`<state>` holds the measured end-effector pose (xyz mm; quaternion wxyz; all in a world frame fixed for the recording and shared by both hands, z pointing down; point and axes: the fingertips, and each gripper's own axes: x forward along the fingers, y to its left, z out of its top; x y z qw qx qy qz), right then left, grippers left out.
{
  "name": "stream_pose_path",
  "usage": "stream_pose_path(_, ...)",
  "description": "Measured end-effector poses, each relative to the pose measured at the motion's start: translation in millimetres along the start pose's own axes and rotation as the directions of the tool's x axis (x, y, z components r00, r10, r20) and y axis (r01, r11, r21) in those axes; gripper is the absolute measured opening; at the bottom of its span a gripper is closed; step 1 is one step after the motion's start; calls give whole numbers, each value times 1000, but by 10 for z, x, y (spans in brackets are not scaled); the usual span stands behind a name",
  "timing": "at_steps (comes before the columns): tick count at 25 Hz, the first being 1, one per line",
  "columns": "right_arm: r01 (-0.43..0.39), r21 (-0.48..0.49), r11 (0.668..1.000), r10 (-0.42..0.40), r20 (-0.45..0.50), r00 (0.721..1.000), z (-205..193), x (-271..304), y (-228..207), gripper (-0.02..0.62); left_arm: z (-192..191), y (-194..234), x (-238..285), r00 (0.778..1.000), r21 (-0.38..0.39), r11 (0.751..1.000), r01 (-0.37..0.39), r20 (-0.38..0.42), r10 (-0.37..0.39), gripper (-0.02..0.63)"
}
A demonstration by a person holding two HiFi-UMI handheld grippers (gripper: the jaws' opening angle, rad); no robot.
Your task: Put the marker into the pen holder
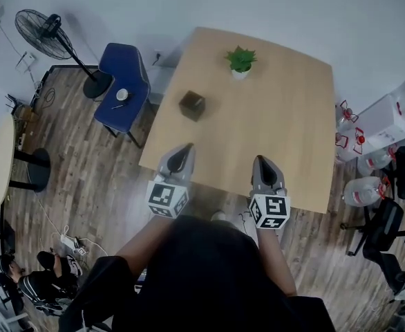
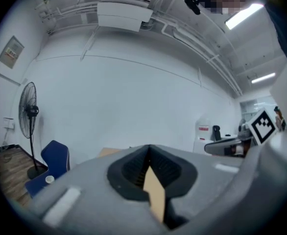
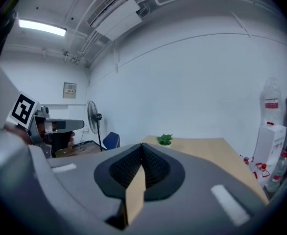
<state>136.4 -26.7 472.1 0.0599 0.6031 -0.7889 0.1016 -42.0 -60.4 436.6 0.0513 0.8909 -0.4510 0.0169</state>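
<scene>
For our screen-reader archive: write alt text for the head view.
Seen from above, a person holds a left gripper and a right gripper, both shut and empty, over the near edge of a wooden table. On it stand a dark pen holder and a potted plant. A blue chair stands at its left.

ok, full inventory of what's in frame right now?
table: 1, light wood, centre
potted plant: 1, green in a white pot, far side of table
pen holder: 1, dark, on table, left part
marker: none visible
chair: 1, blue, left of table
cup: 1, white, on chair seat
standing fan: 1, black, far left
water jugs: at least 2, clear, floor at right
left gripper: 1, grey, shut, empty, near table edge
right gripper: 1, grey, shut, empty, near table edge
</scene>
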Motion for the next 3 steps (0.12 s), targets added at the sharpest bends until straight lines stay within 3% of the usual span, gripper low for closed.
stream_pose_path(3,-35,-7,999,35,-7,999,-26,-45,25,2,-19,-103,-23,1000,-11,1000,5,1,-5,3)
